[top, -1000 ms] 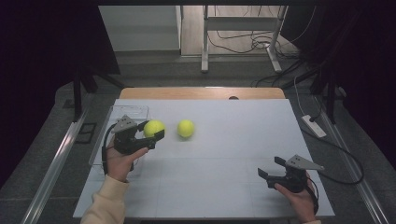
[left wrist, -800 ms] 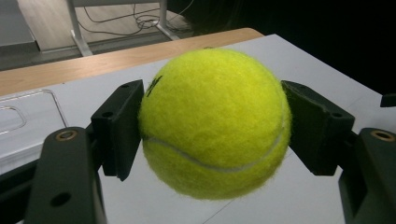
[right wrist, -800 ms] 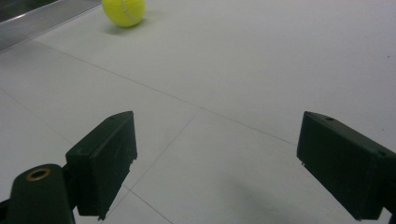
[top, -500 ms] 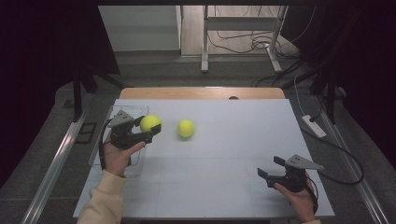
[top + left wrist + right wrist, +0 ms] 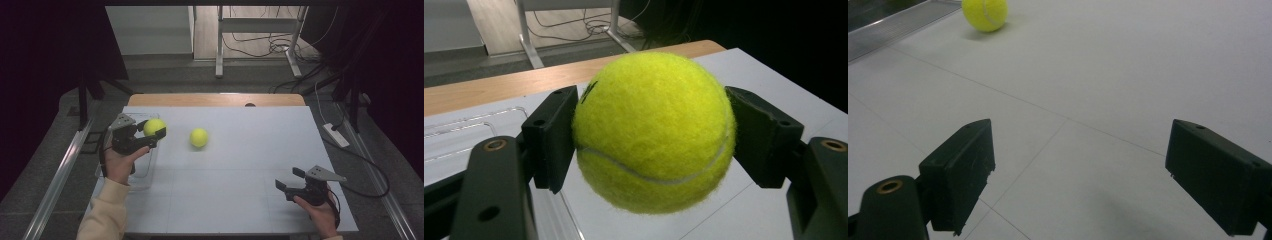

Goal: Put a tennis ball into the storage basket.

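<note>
Currently, I am holding a yellow tennis ball (image 5: 654, 132) in my left gripper (image 5: 139, 137), with the two black pads (image 5: 551, 137) pressing against its opposite sides; the ball is sitting clear of the surface, lifted above the white table (image 5: 240, 190) at its left edge. In the high view this held ball is lying just above the far end of a clear plastic tray (image 5: 142, 172), which is resting on the left side of the table, near my left hand (image 5: 120, 162). A second tennis ball (image 5: 199, 137) is resting on the table to the right of the held one, apart from it and toward the far half of the surface; in the right gripper view it is showing at the far left. My right gripper (image 5: 294, 180) is hovering low over the near right corner of the table, with its jaws standing wide apart and nothing between them. The two grippers are well apart from each other. Beyond the far edge of the table, cables are lying on the floor.
</note>
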Action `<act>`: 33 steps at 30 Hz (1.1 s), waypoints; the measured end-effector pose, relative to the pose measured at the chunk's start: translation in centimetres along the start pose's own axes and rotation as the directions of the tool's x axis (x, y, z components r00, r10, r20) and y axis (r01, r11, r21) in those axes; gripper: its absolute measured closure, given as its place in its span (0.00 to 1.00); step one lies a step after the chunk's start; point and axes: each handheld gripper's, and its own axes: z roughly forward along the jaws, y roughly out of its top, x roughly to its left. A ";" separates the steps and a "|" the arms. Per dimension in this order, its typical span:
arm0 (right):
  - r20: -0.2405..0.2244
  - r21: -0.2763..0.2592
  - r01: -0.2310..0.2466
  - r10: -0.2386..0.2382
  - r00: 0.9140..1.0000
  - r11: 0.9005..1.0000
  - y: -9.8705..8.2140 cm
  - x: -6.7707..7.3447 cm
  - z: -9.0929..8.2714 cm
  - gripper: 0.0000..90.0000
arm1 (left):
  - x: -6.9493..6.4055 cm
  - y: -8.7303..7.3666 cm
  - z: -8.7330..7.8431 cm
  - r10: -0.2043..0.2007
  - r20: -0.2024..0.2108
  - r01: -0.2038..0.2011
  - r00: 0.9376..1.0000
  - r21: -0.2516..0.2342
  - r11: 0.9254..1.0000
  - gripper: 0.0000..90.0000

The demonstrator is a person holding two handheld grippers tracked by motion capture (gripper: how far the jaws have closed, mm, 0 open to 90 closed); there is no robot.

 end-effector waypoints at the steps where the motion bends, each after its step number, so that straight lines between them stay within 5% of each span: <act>1: 0.001 0.000 0.000 0.000 1.000 1.000 0.0 0.0 0.0 0.13 | 0.1 0.1 0.0 -0.003 0.000 0.003 1.000 0.000 1.000 0.30; 33: 0.022 0.022 -0.007 0.006 1.000 1.000 -0.3 -0.4 0.1 0.14 | 2.7 1.8 0.4 -0.025 -0.078 0.026 0.997 0.020 0.999 0.30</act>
